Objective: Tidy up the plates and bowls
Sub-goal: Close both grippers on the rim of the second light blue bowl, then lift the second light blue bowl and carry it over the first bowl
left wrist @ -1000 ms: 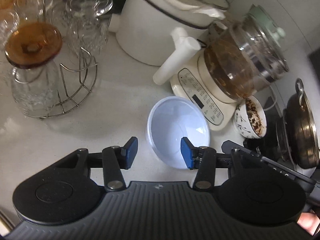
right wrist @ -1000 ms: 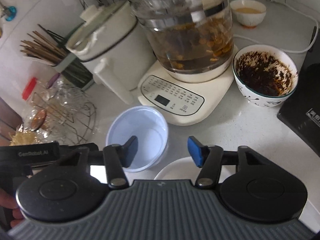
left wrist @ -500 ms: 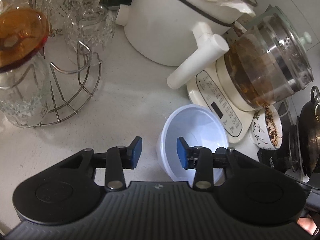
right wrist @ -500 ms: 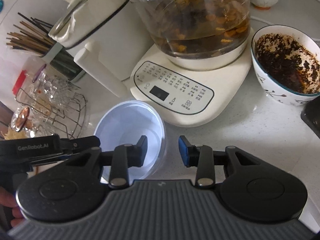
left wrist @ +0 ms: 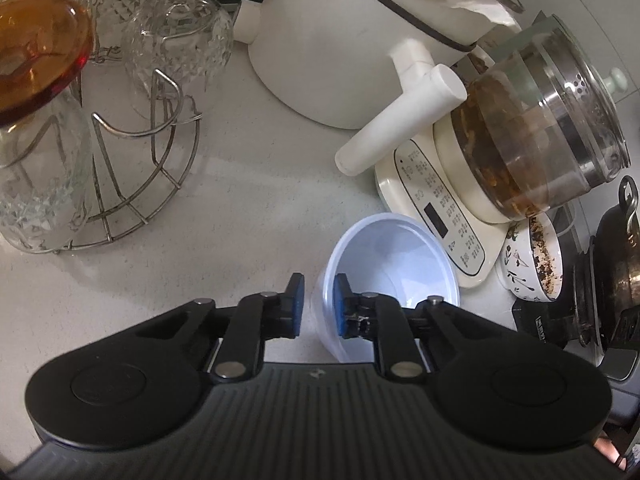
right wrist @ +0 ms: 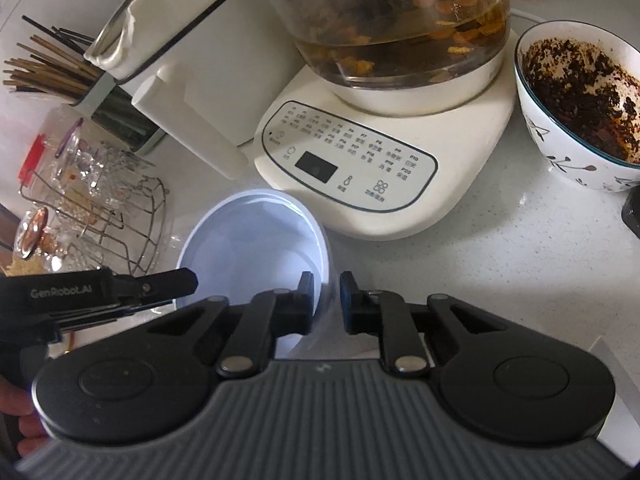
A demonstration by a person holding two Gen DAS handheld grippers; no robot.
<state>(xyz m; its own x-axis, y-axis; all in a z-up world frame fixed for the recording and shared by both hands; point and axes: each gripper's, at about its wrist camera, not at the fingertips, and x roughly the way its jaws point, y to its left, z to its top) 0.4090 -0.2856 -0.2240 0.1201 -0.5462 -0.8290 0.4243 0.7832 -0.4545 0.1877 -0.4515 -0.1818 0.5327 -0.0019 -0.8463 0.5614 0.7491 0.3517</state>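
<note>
Left wrist view: left gripper closing, clamped across near rim of white plastic bowl on desk beside kettle base. Right gripper clamps opposite rim.

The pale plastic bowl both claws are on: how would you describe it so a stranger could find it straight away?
Find the cream kettle base with its button panel, under the glass pot of brown brew. Just in front of it on the countertop stands the pale plastic bowl. Unlike the flower-patterned bowl crusted with dark residue, it is plain, bluish white and clean, with the left claw and right claw pinching opposite rims.
</note>
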